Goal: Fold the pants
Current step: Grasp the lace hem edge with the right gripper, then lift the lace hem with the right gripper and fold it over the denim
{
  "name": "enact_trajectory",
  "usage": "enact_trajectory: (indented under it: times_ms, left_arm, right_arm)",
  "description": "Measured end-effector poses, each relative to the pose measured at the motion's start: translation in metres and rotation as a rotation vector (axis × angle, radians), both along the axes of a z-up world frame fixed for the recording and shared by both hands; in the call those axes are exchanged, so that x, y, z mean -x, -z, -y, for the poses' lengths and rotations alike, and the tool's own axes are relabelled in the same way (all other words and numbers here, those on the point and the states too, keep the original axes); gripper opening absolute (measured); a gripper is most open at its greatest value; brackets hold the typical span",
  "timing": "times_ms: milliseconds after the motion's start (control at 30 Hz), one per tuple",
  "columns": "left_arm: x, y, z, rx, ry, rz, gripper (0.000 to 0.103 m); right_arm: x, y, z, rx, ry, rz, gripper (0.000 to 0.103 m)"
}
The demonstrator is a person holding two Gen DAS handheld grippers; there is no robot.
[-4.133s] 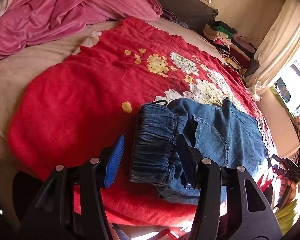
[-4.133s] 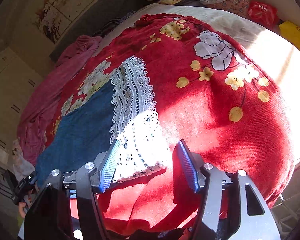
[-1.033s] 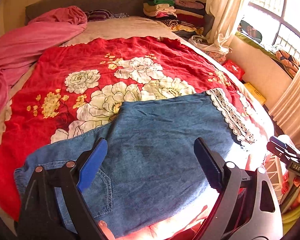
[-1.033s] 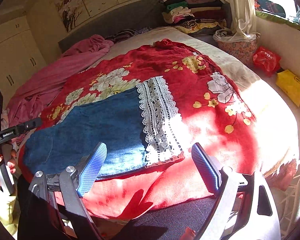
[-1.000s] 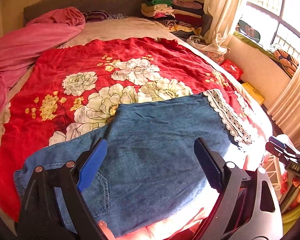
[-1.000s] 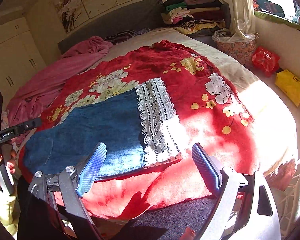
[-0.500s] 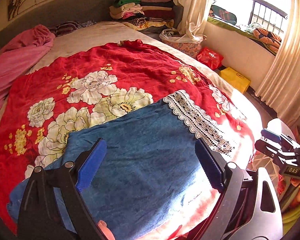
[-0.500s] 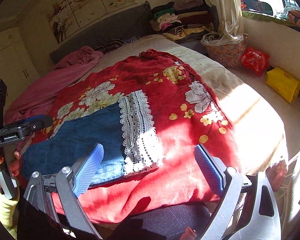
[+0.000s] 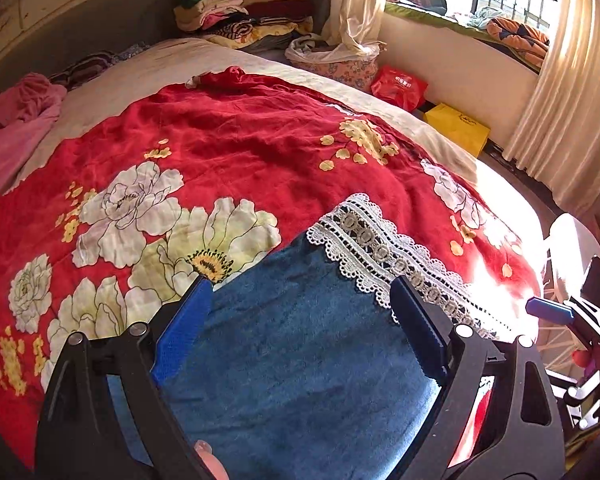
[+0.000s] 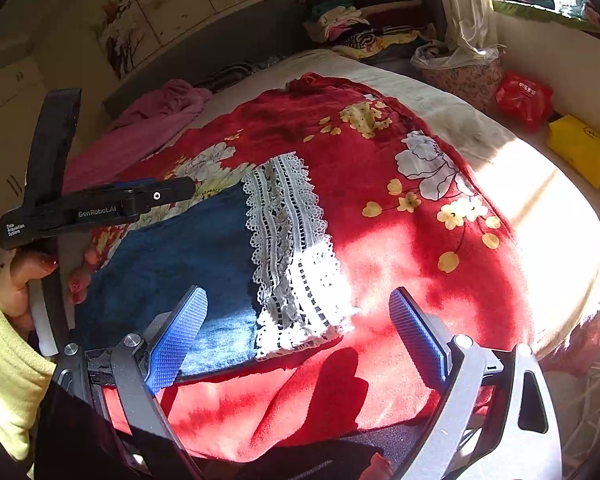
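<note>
Blue denim pants (image 9: pixel 300 344) lie flat on the red floral bedspread (image 9: pixel 240 136), with a white lace hem (image 9: pixel 384 264) at their right end. My left gripper (image 9: pixel 300 328) is open and empty, held above the denim near the hem. In the right wrist view the pants (image 10: pixel 180 248) and lace hem (image 10: pixel 288 248) lie near the bed's front edge. My right gripper (image 10: pixel 296 332) is open and empty, held above the lace hem's near corner. The left gripper (image 10: pixel 100 204) shows there at the left, over the pants.
A pink blanket (image 9: pixel 12 128) is bunched at the bed's far left. Folded clothes (image 9: pixel 240 4) are stacked by the headboard. A laundry basket (image 9: pixel 336 60), a red bag (image 9: pixel 398 86) and a yellow bag (image 9: pixel 458 128) stand on the floor at the right.
Both grippers have drawn back from the pants' ends and are open and empty. The left gripper has swung right along the pants toward the lace hem. The right view has closed in on the hem.
</note>
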State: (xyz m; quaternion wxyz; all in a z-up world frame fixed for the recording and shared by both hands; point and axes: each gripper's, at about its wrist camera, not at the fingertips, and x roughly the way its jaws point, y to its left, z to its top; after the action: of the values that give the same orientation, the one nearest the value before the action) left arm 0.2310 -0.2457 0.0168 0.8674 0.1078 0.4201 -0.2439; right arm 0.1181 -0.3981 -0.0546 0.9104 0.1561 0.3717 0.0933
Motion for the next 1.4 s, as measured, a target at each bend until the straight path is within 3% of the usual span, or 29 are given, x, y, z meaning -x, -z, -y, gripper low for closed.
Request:
enact_trajectory:
  times_ms: [233,267,333,433,500,700,867,933,1033,1100,1233,1400]
  left_arm:
    - [-0.051,0.025,0.007,0.03,-0.005,-0.098,0.083]
    - [-0.057,0.03,0.006,0.049,-0.001,-0.12,0.083]
    - [-0.062,0.035,0.007,0.089,0.024,-0.147,0.083]
    - [-0.065,0.04,0.014,0.132,0.086,-0.185,0.067]
    - [-0.068,0.043,0.018,0.128,0.106,-0.199,0.054]
    - [-0.075,0.056,0.029,0.152,0.167,-0.252,0.053]
    - [-0.082,0.065,0.031,0.197,0.161,-0.297,0.053]
    - [-0.081,0.066,0.033,0.202,0.166,-0.303,0.048]
    - [-0.079,0.066,0.035,0.197,0.169,-0.302,0.037]
    - [-0.077,0.064,0.035,0.189,0.17,-0.3,0.024]
    - [-0.072,0.057,0.03,0.193,0.169,-0.275,0.016]
    - [-0.063,0.039,0.013,0.28,0.17,-0.246,0.013]
  right_arm:
    - [-0.019,0.022,-0.008,-0.044,-0.001,-0.045,0.09]
    - [-0.022,0.027,-0.008,-0.054,-0.002,-0.058,0.086]
    - [-0.023,0.032,-0.007,-0.067,0.006,-0.068,0.063]
    - [-0.017,0.028,-0.003,-0.105,0.003,-0.032,0.051]
    - [-0.019,0.029,-0.002,-0.119,-0.004,-0.03,0.051]
    - [-0.028,0.039,0.002,-0.174,-0.015,-0.06,0.05]
    - [-0.028,0.038,0.005,-0.201,-0.02,-0.054,0.037]
    - [-0.027,0.037,0.005,-0.203,-0.022,-0.051,0.033]
    - [-0.028,0.034,0.002,-0.196,-0.028,-0.041,0.029]
    - [-0.028,0.031,-0.002,-0.186,-0.034,-0.031,0.027]
    - [-0.027,0.025,-0.007,-0.173,-0.033,-0.017,0.026]
    - [-0.02,0.008,-0.018,-0.152,-0.054,0.019,0.026]
